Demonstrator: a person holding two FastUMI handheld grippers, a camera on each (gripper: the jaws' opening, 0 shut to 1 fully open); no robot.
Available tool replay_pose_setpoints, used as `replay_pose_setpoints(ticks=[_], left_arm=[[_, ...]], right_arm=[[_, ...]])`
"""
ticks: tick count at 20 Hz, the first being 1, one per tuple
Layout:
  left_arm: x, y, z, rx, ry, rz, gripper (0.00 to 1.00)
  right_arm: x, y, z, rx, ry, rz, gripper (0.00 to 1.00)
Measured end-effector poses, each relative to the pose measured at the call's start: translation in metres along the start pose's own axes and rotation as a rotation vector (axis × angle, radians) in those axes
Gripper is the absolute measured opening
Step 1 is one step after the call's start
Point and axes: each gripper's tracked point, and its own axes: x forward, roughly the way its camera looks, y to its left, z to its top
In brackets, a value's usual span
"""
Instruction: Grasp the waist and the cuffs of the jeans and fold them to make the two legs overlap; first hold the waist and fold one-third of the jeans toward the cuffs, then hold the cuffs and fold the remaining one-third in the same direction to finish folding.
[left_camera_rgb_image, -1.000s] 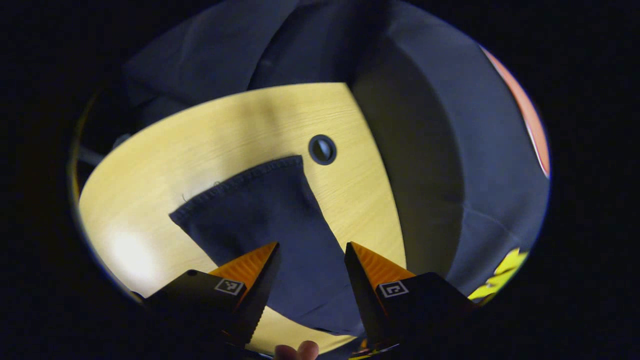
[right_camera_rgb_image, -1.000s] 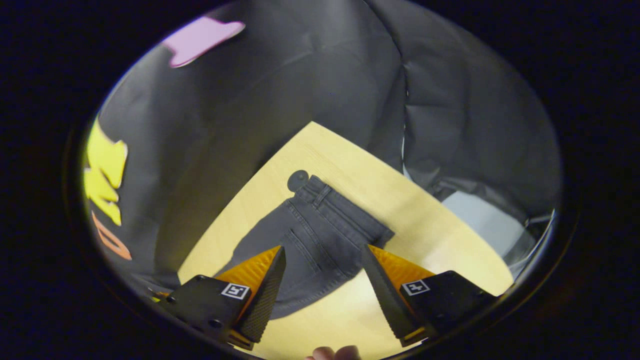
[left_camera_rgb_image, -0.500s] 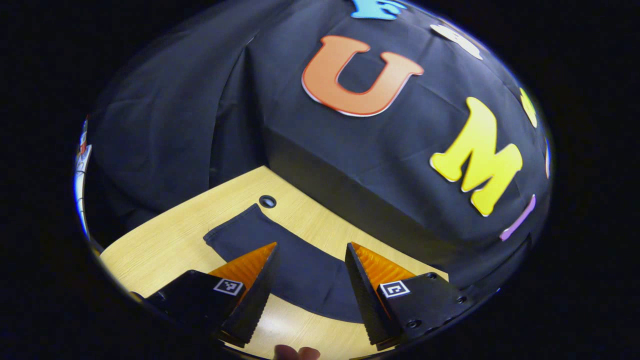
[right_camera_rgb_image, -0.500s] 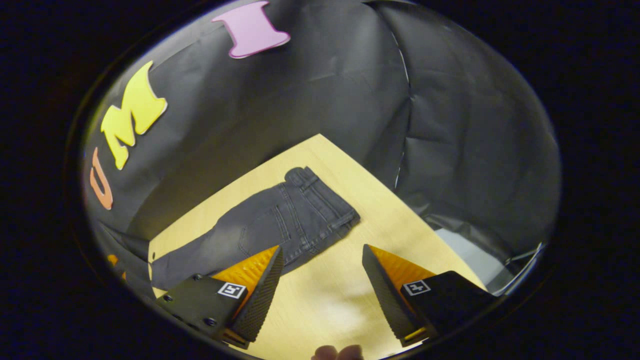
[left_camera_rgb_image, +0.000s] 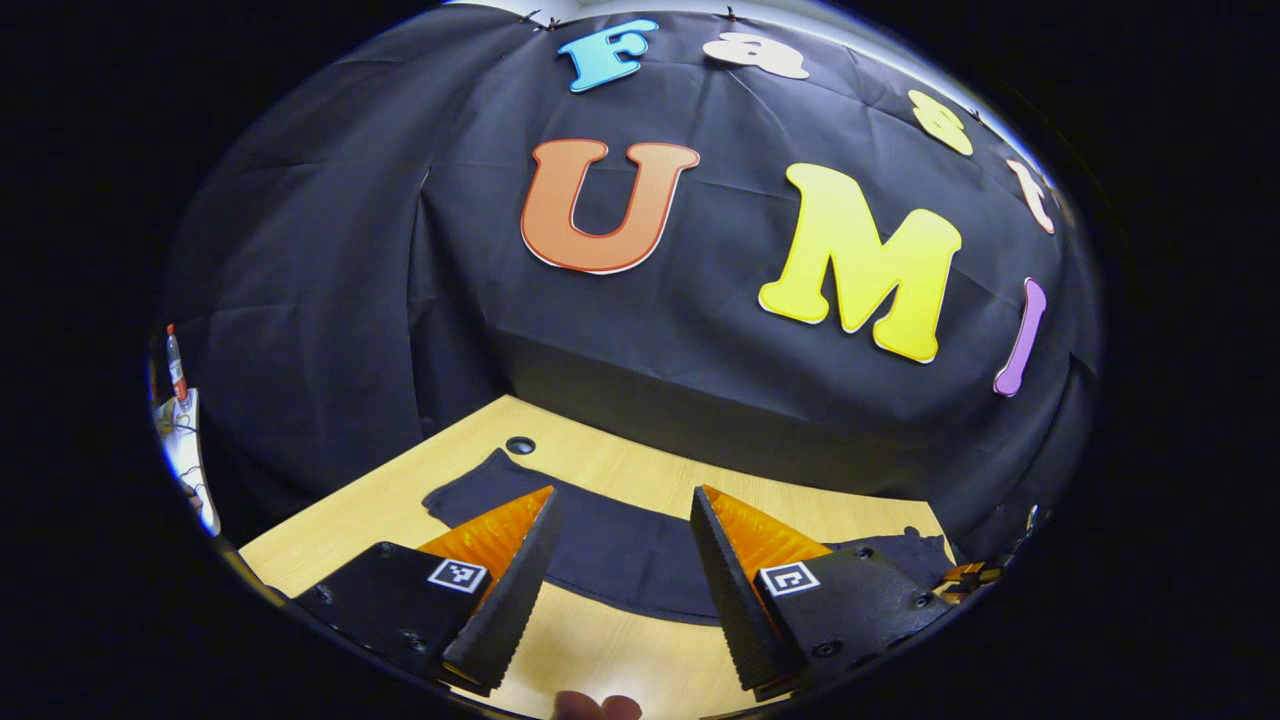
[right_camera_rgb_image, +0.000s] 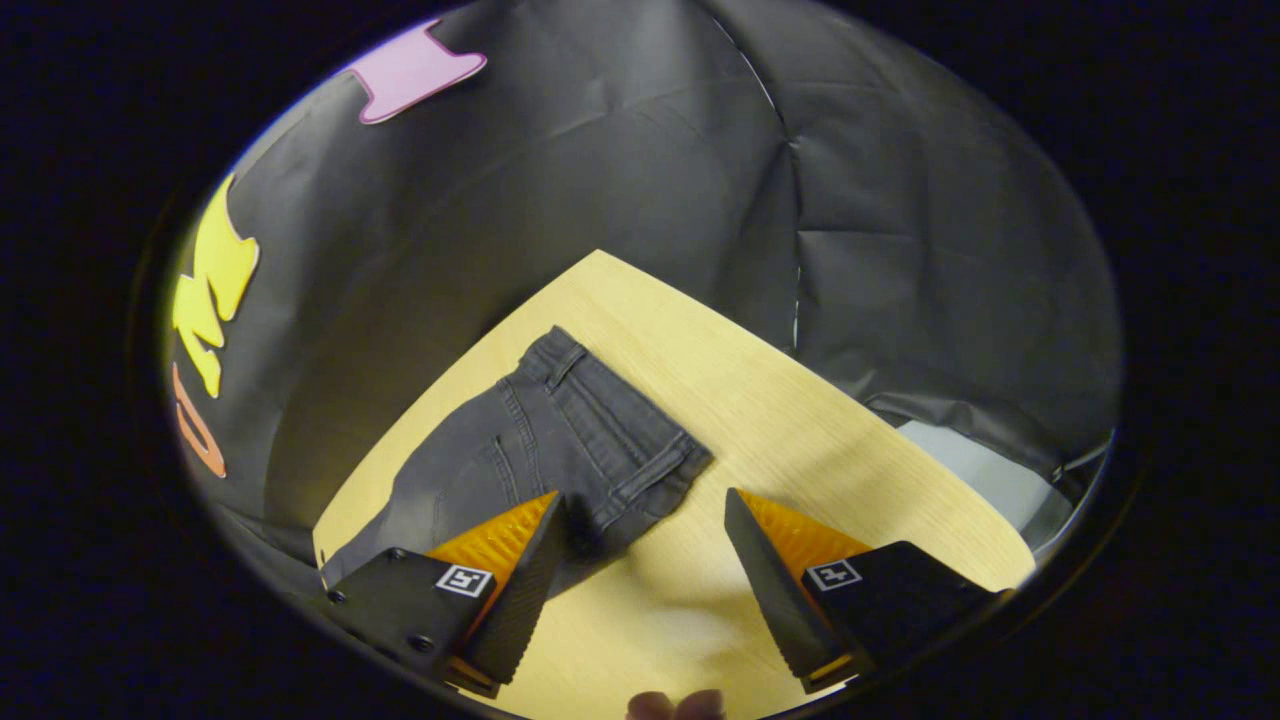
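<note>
Left hand-held gripper (left_camera_rgb_image: 620, 580): your jaws stand apart with nothing between them, held above the desk (left_camera_rgb_image: 620, 470) with the leg of the jeans (left_camera_rgb_image: 610, 550) lying ahead of and below the fingertips.
Right hand-held gripper (right_camera_rgb_image: 645, 585): released too, jaws wide and gripping nothing; bare desk (right_camera_rgb_image: 780, 420) lies between the fingers, and the waist end of the jeans (right_camera_rgb_image: 560, 440) sits just ahead and toward the left finger.
Jeans: they lie flat on the desk as one narrow strip, so I judge the two legs already overlap; the thirds are not yet folded.
Cuff end: in the left gripper view the cuff (left_camera_rgb_image: 470, 485) lies near a small round hole (left_camera_rgb_image: 520, 445) in the desk, up and to the left of your fingertips.
Waist end: in the right gripper view the waistband (right_camera_rgb_image: 625, 405) with its belt loops faces the open desk; the leg runs away down-left.
Long axis: the strip runs waist to cuff across the desk, with your right hand at the waist and your left toward the cuffs.
Next move, as I judge it: the waist fold falls to the right hand, which needs to shift left and down onto the waistband corner.
</note>
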Motion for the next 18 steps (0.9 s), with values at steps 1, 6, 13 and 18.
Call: replay_pose_setpoints(ticks=[1, 6, 13, 18], left_arm=[[0.0, -0.005, -0.004, -0.005, 0.01, -0.001, 0.84], [-0.003, -0.02, -0.023, -0.029, 0.074, 0.003, 0.84], [0.0, -0.02, -0.026, -0.02, 0.106, 0.014, 0.84], [0.0, -0.018, -0.029, -0.021, 0.127, 0.006, 0.84]], right_arm=[[0.005, 0.0, 0.001, -0.003, 0.002, 0.002, 0.98], [0.015, 0.009, 0.009, -0.037, -0.014, 0.039, 0.98], [0.023, 0.02, 0.014, 0.071, -0.012, 0.074, 0.97], [0.029, 0.016, 0.018, -0.073, -0.039, -0.037, 0.82]])
